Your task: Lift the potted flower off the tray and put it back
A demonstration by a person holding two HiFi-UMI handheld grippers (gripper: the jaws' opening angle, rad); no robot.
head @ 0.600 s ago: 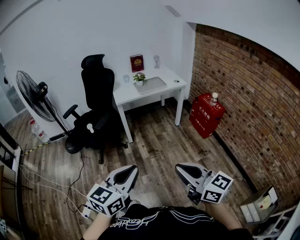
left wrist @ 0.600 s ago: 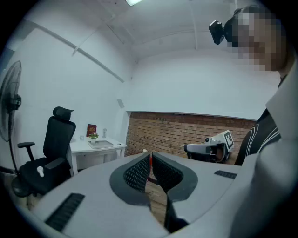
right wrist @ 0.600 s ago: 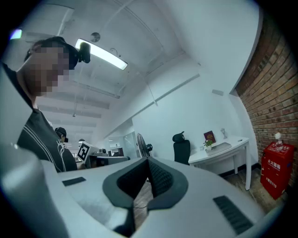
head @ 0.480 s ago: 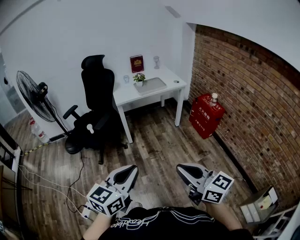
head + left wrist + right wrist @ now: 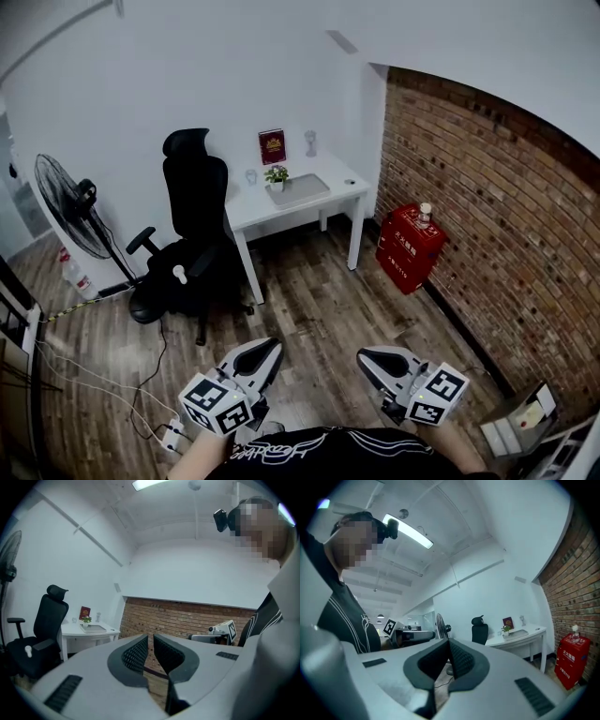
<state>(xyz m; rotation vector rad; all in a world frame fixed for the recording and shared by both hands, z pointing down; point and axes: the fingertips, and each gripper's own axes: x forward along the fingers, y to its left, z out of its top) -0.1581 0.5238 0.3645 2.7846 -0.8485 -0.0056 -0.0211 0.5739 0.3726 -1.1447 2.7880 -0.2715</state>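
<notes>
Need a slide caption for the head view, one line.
Left hand-held gripper and right hand-held gripper over wooden floor, far from the white desk holding potted flower and tray.

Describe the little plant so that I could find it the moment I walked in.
Look for the white desk against the far wall, between the black office chair and the brick wall. On it, at the left end of a grey tray, stands the potted flower. It is the only green thing there, just in front of a dark red frame.
</notes>
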